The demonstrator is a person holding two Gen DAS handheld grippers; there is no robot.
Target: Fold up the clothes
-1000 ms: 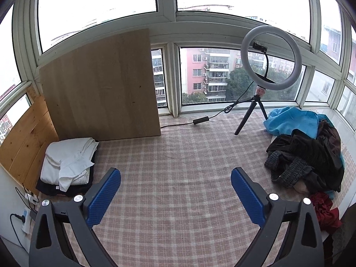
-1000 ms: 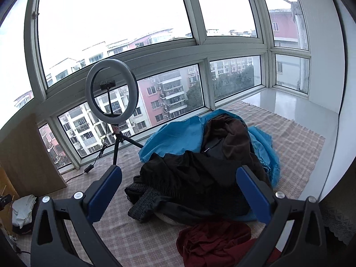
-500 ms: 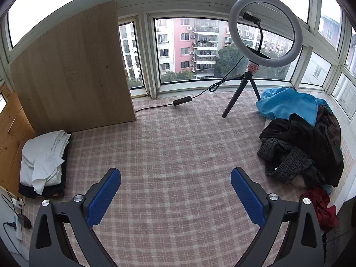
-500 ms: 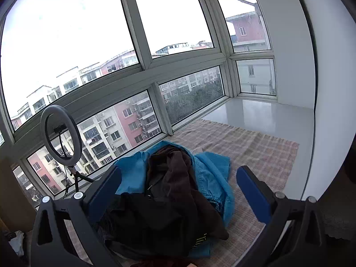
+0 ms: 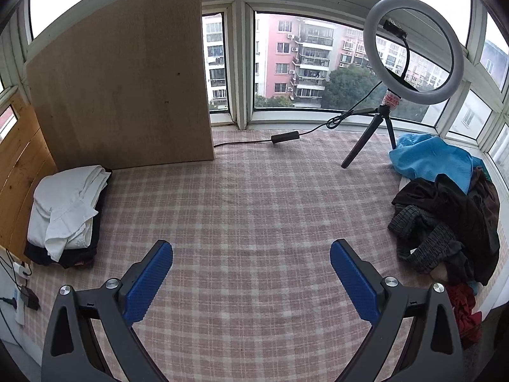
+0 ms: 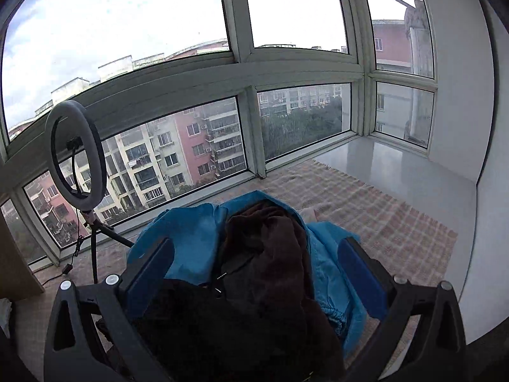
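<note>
Left wrist view: the left gripper (image 5: 251, 264) hovers with blue fingers (image 5: 148, 278) spread wide, holding nothing, above a pink plaid blanket (image 5: 241, 210). A folded white stack (image 5: 65, 210) lies at 9 o'clock, its long axis running near to far. The unfolded clothes pile (image 5: 445, 219) sits at 3 o'clock, well apart from the fingers, heaped without clear direction. A ring light (image 5: 413, 51) stands at 1 o'clock beside a wooden board (image 5: 124, 76). No readable writing. Right wrist view: the right gripper (image 6: 259, 261) is also wide open and empty, with a brown garment (image 6: 267, 254) and blue garment (image 6: 191, 238) lying between its fingers; contact cannot be told.
</note>
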